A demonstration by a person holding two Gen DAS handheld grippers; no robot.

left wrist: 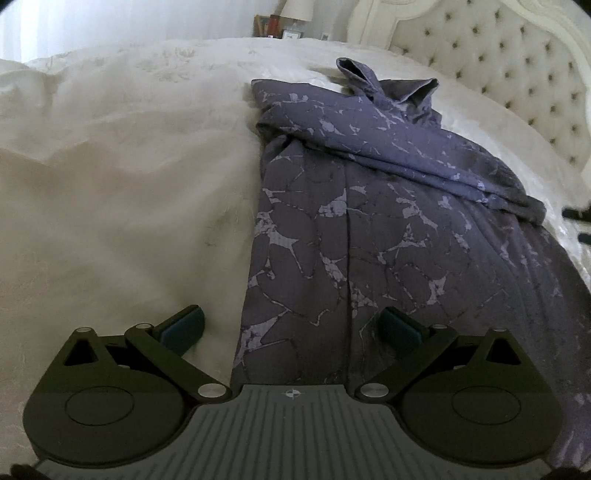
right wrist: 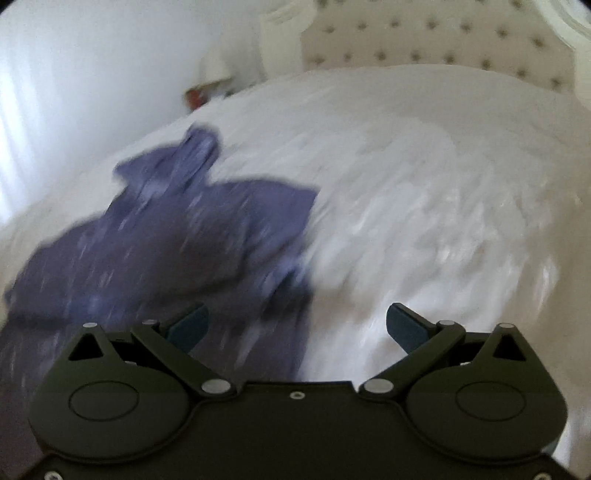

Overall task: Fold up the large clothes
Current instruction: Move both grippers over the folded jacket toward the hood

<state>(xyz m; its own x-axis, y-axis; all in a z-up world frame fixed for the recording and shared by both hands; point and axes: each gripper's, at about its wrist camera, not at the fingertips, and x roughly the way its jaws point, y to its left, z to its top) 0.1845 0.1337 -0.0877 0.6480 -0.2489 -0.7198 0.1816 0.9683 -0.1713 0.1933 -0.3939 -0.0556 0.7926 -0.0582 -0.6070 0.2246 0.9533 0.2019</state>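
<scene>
A large purple garment (left wrist: 369, 229) with a pale marbled print lies lengthwise on the white bed (left wrist: 122, 177), one sleeve folded across its upper part and its collar or hood crumpled at the far end. My left gripper (left wrist: 291, 328) is open and empty above the garment's near left edge. In the blurred right wrist view the garment (right wrist: 177, 240) lies to the left. My right gripper (right wrist: 295, 325) is open and empty above the garment's right edge and the bedspread (right wrist: 424, 203).
A tufted cream headboard (left wrist: 509, 66) stands at the bed's far right. A bedside table with a lamp (left wrist: 295, 11) and small items stands beyond the bed. A dark object (left wrist: 578, 221), perhaps my other gripper, shows at the right edge.
</scene>
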